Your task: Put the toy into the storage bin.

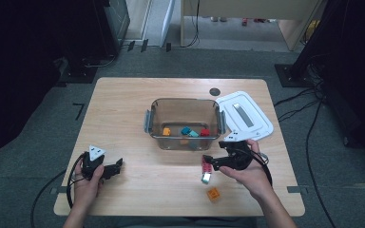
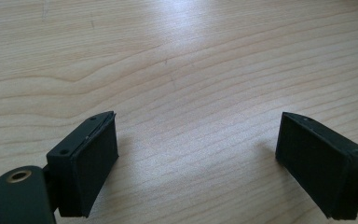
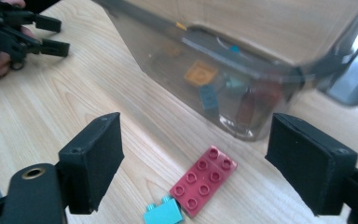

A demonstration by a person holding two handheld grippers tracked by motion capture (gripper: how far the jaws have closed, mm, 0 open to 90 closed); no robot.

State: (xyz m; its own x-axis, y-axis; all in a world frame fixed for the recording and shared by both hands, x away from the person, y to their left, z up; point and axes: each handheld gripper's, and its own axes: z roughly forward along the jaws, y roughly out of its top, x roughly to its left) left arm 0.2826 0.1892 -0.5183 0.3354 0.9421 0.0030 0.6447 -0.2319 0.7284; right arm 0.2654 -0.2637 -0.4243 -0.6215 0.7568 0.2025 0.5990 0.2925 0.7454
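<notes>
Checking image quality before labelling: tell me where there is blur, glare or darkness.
High view: room edges dark, table evenly lit. Left gripper view: soft glare on the wood, jaws sharp. Right gripper view: bin blurred with a bright streak on its rim, red brick fairly sharp.

Landmark: clear bin on table.
Left of bin: bare wood, free passage.
Right of bin: white lid against its corner blocks.
Front of bin: red brick, teal brick, orange brick crowd the right part.
</notes>
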